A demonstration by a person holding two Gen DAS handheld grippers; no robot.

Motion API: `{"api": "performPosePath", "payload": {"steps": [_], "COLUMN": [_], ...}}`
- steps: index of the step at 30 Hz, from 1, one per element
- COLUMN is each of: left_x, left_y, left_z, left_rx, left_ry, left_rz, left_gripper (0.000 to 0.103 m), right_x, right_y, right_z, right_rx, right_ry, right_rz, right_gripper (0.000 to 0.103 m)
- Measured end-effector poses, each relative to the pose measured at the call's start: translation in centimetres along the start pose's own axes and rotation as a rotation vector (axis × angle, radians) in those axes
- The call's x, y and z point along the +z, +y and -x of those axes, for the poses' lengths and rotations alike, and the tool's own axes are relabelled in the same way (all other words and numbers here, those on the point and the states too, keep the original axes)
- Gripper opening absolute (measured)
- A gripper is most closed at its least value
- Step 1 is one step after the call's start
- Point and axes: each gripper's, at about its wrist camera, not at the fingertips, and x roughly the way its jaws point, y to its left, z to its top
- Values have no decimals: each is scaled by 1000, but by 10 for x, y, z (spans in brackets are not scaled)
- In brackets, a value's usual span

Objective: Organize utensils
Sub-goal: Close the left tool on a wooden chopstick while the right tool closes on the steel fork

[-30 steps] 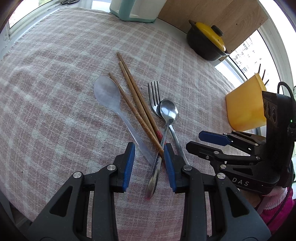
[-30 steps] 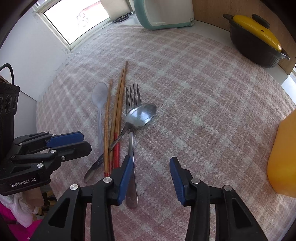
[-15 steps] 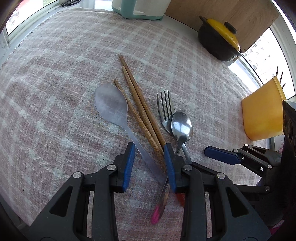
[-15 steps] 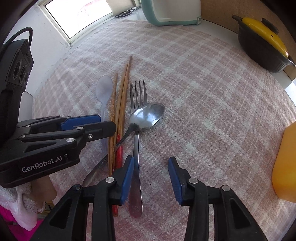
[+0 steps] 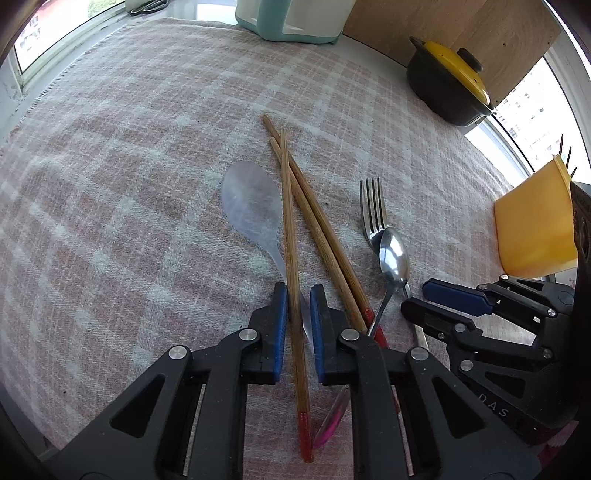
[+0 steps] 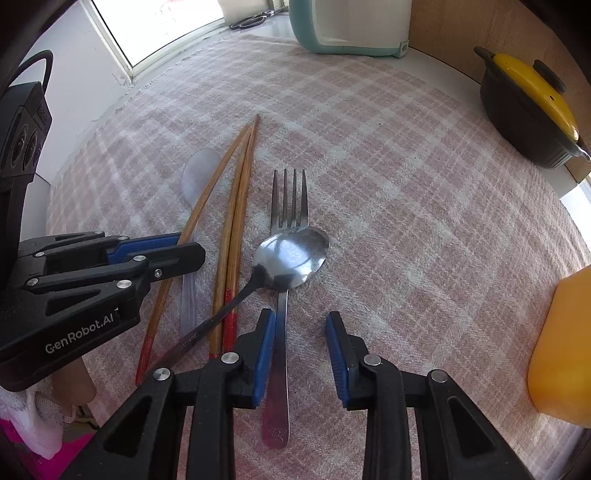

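Note:
Several utensils lie on a pink checked cloth [image 5: 110,184]. My left gripper [image 5: 297,295] points steeply down, and its jaws are closing on one red-tipped wooden chopstick [image 5: 290,221]. The handle of the clear plastic spoon [image 5: 247,199] is also squeezed between them. Two more chopsticks [image 5: 321,236] lie just to the right. My right gripper [image 6: 301,321] is narrowing around the handle of the fork [image 6: 288,199]. Its left pad touches the handle, while the right pad stands apart. A metal spoon [image 6: 291,254] lies across the fork. The left gripper [image 6: 190,245] is beside it.
A yellow container [image 6: 561,350] stands at the right, near the cloth's edge. A black pot with a yellow lid [image 6: 528,110] sits at the back right. A teal and white appliance [image 6: 347,26] and scissors [image 6: 255,20] are at the back by the window.
The left jaws narrowed onto one chopstick, which swung to cross the other two. The right jaws narrowed around the fork handle. Both grippers came closer to the utensils.

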Motion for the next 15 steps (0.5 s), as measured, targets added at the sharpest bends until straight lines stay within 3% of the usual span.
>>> {"api": "performPosePath", "payload": {"steps": [5, 9, 15], "left_x": [-1, 1, 12], "left_y": [7, 13, 23], "left_z": [3, 3, 2], "left_rx": [4, -20, -30], "left_ry": [4, 24, 51], "left_rz": [0, 7, 29], "left_gripper": [8, 8, 8], "right_x": [0, 1, 13], "right_y": [-7, -10, -8], "right_z": [2, 3, 0], "right_rx": [3, 11, 8], "right_ry": [4, 19, 60], "right_rz": [-34, -40, 2], "right_gripper": [10, 10, 25]}}
